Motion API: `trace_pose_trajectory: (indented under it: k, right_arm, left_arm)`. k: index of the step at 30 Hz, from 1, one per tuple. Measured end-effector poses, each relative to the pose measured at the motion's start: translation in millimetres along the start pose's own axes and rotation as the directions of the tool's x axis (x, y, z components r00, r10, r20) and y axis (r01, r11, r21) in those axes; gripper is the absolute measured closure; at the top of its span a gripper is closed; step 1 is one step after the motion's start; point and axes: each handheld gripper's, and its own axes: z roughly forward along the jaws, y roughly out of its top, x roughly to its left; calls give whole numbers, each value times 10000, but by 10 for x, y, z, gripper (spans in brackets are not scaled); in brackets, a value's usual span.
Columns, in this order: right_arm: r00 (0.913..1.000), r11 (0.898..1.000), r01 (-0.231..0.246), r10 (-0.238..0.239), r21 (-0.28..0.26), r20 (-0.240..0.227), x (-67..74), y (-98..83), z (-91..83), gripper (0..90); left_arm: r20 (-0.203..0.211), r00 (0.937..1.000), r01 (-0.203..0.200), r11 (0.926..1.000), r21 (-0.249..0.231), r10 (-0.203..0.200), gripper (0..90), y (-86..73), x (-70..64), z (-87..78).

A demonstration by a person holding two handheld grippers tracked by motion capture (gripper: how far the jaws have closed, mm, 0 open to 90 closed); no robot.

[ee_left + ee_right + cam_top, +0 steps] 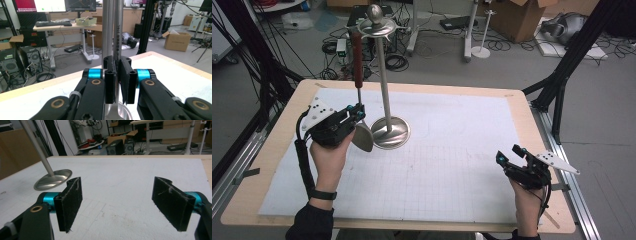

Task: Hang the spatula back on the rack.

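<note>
White mat (452, 150): left gripper (358, 114) clamps spoon (360, 100) (red handle, probably hanging).

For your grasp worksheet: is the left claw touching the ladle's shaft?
Touching. In the left gripper view, the left claw has its jaws closed flat against the ladle's shaft, no gap showing.

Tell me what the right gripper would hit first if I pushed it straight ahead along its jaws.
Probably nothing soon: the right gripper is open, with bare white mat ahead. The stand's round base sits off to the left of that line. Depth beyond is unclear.
</note>
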Motion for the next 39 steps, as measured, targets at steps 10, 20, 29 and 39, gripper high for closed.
trace_pose_trajectory:
  k: [10,20,29,39]
  right_arm:
    - [10000,10000,28,-28,31,2,3,-1,3,232]
    - [10000,10000,31,-31,26,-8,1,-3,6,232]
    - [10000,9999,75,-75,145,23,-2,-23,16,232]
    - [9998,9995,175,-177,271,52,14,-36,32,232]
  left_arm:
    - [-153,9998,-129,9999,-56,128,805,26,11,-49]
    - [219,9991,-381,9980,505,370,429,-58,29,-247]
    - [841,9951,-586,9953,772,521,300,-272,73,-489]
    - [1099,9933,-451,9946,940,346,240,-641,164,-609]
